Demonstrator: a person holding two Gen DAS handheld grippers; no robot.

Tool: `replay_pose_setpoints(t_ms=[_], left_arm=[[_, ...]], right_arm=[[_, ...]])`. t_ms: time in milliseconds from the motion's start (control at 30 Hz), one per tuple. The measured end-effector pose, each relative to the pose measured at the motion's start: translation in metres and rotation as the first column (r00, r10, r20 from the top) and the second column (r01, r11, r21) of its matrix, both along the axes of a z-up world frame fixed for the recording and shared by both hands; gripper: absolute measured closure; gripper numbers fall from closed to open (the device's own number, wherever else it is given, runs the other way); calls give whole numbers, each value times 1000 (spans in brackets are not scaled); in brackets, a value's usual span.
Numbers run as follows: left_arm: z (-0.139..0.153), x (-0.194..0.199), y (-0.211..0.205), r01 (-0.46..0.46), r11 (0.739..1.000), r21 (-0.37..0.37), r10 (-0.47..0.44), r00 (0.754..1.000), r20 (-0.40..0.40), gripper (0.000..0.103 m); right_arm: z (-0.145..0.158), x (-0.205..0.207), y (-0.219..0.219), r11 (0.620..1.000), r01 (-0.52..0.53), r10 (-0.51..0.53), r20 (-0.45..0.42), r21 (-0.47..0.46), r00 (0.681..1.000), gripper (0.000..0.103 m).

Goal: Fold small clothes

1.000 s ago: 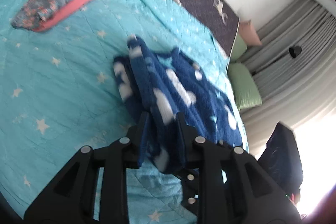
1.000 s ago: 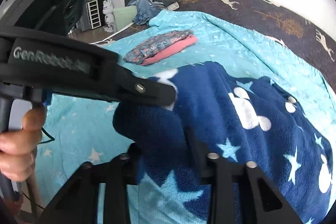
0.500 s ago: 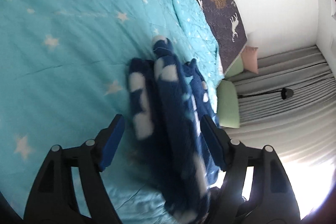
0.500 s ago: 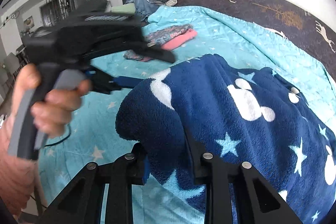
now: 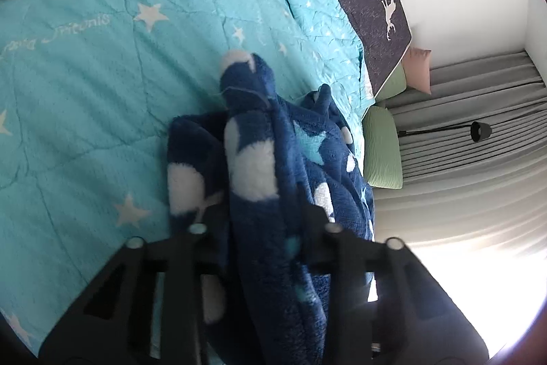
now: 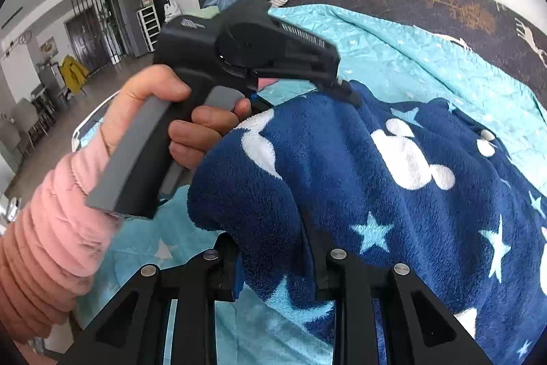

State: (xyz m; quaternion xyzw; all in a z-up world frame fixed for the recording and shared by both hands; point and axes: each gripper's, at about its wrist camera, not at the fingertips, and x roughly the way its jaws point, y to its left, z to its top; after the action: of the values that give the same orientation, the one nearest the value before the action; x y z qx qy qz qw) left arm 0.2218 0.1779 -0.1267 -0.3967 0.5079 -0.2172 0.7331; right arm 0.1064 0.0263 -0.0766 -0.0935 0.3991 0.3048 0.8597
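Teal star quilt [image 5: 85,84] on the bed. My left jaws closing on bunched navy fleece [image 5: 259,159]; right jaws clamp its edge [image 6: 273,228]. Pad tips hidden by pile.

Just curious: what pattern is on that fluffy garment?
Navy fleece garment with white mouse-heads and pale-blue stars; clearest in right wrist view.

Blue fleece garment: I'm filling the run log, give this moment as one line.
left gripper: closing on blue fleece garment | right gripper: shut on garment edge | garment: bunched over turquoise quilt
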Motion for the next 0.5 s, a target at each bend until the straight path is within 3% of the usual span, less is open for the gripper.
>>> replay_pose_setpoints(t_ms=[233, 367, 500], left_arm=[[35, -8, -15, -20, 998, 64, 13, 995, 102, 83], [72, -12, -38, 14, 997, 74, -28, 981, 190, 83], [109, -15, -77, 77, 988, 133, -110, 959, 263, 83]], right_arm=[[6, -2, -11, 998, 17, -15, -19, 61, 1000, 78], [18, -12, -27, 992, 35, -36, 1, 118, 999, 81], [34, -26, -52, 981, 63, -70, 35, 183, 997, 83]])
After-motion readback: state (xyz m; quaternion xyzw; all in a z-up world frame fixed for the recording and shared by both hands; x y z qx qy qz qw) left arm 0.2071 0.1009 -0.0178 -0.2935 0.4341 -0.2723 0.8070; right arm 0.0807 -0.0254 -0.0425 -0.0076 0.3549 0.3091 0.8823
